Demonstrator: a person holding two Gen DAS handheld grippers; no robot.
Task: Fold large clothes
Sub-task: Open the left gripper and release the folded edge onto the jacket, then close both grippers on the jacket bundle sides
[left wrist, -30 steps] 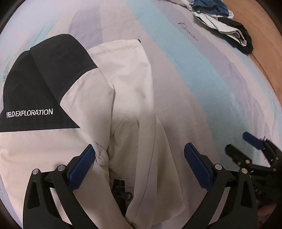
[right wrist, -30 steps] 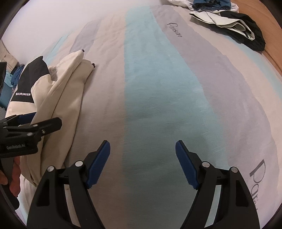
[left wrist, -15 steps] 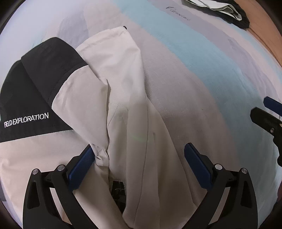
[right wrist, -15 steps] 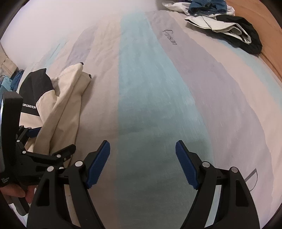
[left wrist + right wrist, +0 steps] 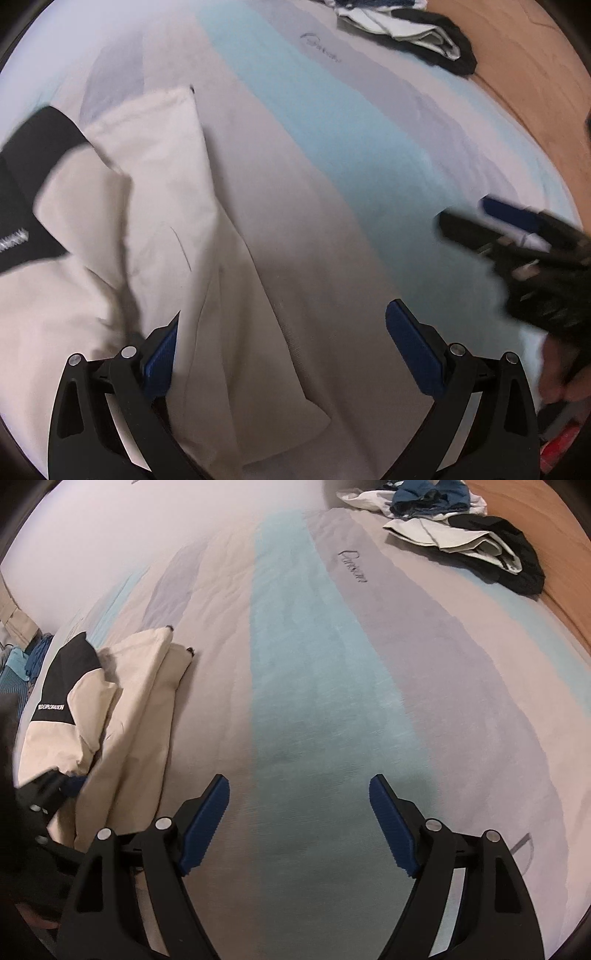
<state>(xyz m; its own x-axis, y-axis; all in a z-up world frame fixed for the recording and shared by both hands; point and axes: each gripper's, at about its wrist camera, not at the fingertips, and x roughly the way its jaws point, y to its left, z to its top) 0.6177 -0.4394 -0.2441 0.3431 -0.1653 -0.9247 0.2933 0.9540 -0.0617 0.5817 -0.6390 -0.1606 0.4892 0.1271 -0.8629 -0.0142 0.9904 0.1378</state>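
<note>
A cream and black jacket (image 5: 147,221) with white lettering lies crumpled on the striped bedsheet (image 5: 332,166), at the left of both views (image 5: 122,716). My left gripper (image 5: 288,350) hovers over the jacket's cream lower part, open. Loose fabric lies under and between its blue pads (image 5: 162,350), and nothing is pinched. My right gripper (image 5: 299,819) is open over bare sheet to the right of the jacket, with nothing between its fingers. It shows blurred at the right of the left wrist view (image 5: 517,236). The left gripper's body (image 5: 48,801) shows beside the jacket.
A pile of folded clothes (image 5: 461,535) sits at the bed's far right corner, also seen as a pile (image 5: 417,26) in the left wrist view. Orange wood (image 5: 554,572) borders the bed on the right. More clothes (image 5: 22,664) lie past the left edge.
My left gripper has slid rightward over the jacket, so the black panel now sits at the view's left edge. The right gripper's view has pulled back slightly. Both stay open.
</note>
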